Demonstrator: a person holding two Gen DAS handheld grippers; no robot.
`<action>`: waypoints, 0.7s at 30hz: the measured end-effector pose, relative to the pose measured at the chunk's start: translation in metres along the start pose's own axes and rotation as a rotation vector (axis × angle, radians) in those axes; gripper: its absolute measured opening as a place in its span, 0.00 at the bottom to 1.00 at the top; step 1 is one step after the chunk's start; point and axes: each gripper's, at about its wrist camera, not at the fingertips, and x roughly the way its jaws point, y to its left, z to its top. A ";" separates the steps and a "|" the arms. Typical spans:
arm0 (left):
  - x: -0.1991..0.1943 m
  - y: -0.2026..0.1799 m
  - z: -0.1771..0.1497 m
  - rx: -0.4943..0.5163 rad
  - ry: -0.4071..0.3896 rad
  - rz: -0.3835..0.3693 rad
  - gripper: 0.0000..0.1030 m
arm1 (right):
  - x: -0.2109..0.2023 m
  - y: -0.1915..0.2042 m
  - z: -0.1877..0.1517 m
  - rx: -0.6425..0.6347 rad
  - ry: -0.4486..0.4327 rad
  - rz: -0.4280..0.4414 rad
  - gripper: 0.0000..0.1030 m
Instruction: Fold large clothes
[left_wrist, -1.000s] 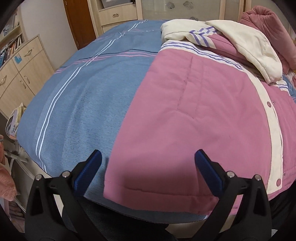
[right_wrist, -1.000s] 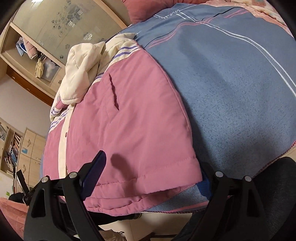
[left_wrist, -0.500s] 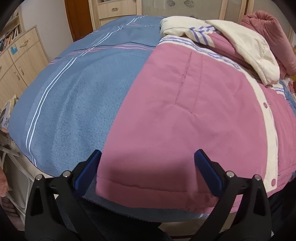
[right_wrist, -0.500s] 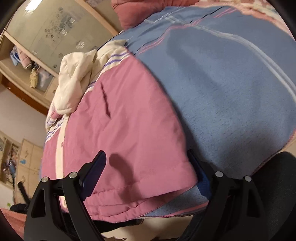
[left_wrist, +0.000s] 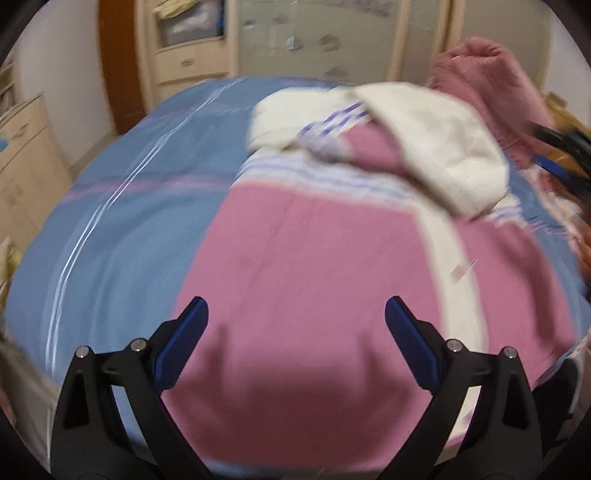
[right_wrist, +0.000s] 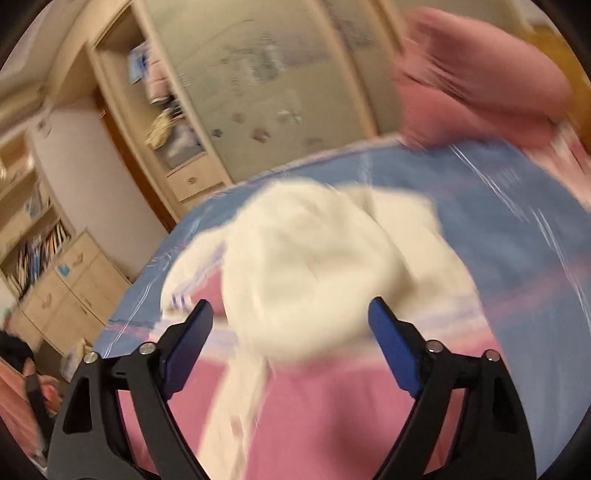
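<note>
Your left tongs (left_wrist: 295, 334) hang released over the near hem of the pink padded jacket (left_wrist: 314, 277) spread on the bed (left_wrist: 129, 221). Right tongs (right_wrist: 290, 332), jaws just narrowing but gripping nothing, face the cream hood (right_wrist: 310, 273) farther up. Looks like hood-folding comes next, so pinch its edge.
</note>
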 end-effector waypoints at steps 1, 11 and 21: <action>0.001 -0.009 0.018 0.016 -0.030 -0.026 0.95 | 0.026 0.012 0.021 -0.026 0.017 0.003 0.75; 0.102 -0.066 0.092 0.041 0.043 -0.088 0.95 | 0.212 -0.050 0.030 -0.091 0.357 -0.331 0.57; 0.135 -0.087 0.108 0.016 0.037 -0.051 0.95 | 0.123 -0.035 0.060 -0.023 0.151 0.007 0.67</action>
